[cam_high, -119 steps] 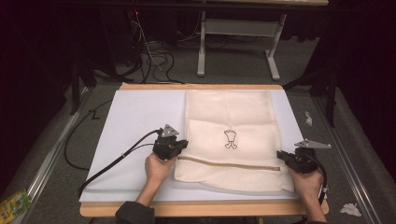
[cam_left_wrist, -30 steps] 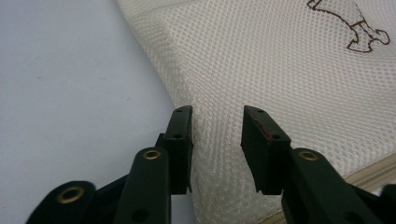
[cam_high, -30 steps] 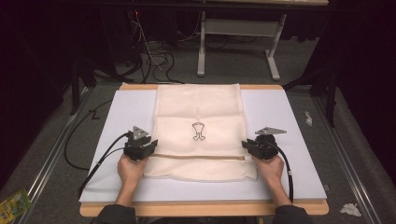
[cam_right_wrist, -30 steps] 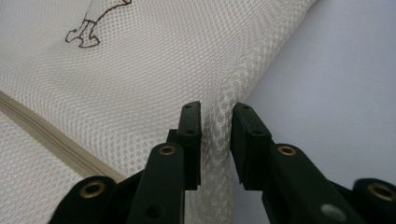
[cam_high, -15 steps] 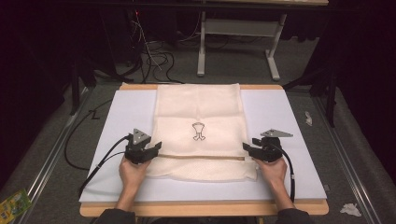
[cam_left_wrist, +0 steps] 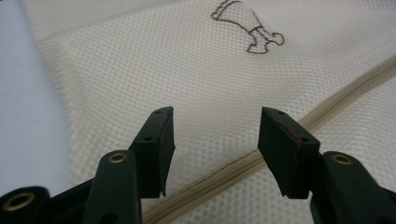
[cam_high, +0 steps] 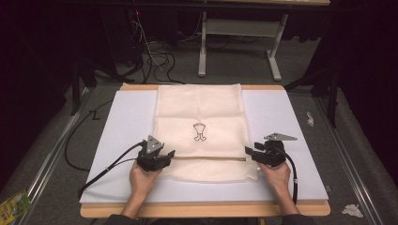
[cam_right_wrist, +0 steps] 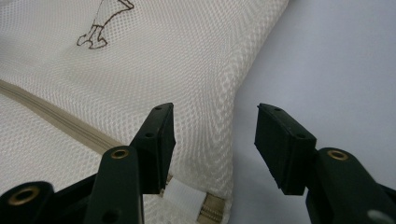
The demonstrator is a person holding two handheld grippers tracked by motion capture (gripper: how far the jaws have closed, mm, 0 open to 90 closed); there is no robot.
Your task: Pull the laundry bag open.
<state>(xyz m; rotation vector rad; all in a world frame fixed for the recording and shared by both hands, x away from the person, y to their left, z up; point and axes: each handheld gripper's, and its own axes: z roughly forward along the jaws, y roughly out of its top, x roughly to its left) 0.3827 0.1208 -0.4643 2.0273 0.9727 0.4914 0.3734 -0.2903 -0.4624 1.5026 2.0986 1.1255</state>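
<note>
A cream mesh bag [cam_high: 199,108] with a small brown emblem [cam_high: 199,132] lies flat on the white board [cam_high: 122,122]. A beige zipper [cam_high: 206,158] runs across its near part. My left gripper [cam_high: 170,157] sits at the bag's left edge by the zipper; its jaws have just been opening. In the left gripper view it [cam_left_wrist: 215,135] is open above the mesh and zipper [cam_left_wrist: 327,114], gripping nothing. My right gripper [cam_high: 248,152] is at the bag's right edge; its jaws have just been opening too. There it [cam_right_wrist: 212,135] stands open over the bag's side edge, near the zipper [cam_right_wrist: 56,119].
The board rests on a wooden table [cam_high: 202,210]. Black cables [cam_high: 155,61] and a grey table frame [cam_high: 234,42] are on the floor behind. A crumpled scrap [cam_high: 352,210] lies at the right on the floor, a green packet [cam_high: 11,206] at the left.
The bag has been shifted left to the board's middle. Both grippers have let go of its edges and opened. My left gripper has moved right and nearer, over the bag's edge.
</note>
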